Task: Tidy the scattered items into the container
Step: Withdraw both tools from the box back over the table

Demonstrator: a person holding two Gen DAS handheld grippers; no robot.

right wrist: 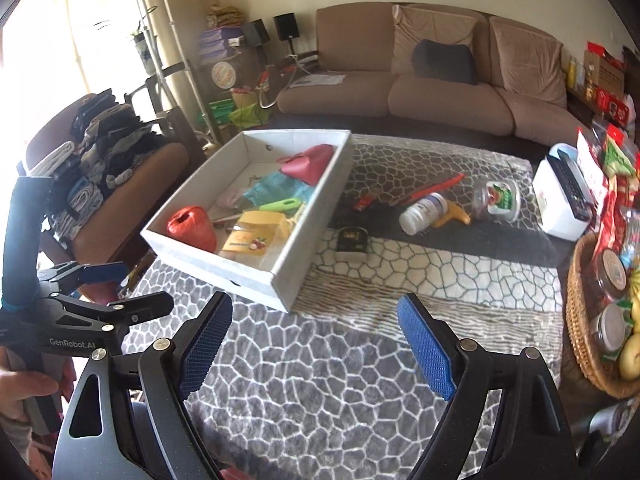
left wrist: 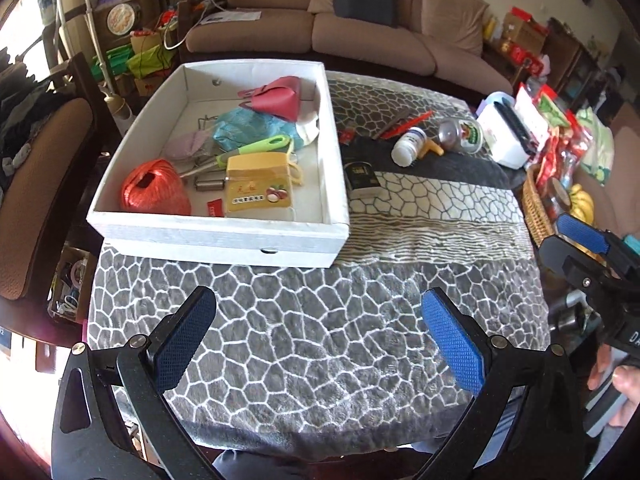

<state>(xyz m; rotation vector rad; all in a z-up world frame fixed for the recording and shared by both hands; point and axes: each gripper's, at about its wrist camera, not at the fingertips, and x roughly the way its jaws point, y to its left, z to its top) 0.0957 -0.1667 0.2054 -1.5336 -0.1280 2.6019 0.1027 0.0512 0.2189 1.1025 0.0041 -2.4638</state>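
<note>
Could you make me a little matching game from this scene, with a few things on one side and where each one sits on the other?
Things:
1. red twine ball
2. white pill bottle
3. bananas
4. dark blue cushion

Places:
A. on the brown sofa
B. lying on the patterned table cloth, outside the box
C. in the near left corner of the white box
D. in the wicker basket at the table's right edge

Pairs: 1-C, 2-B, 3-D, 4-A
</note>
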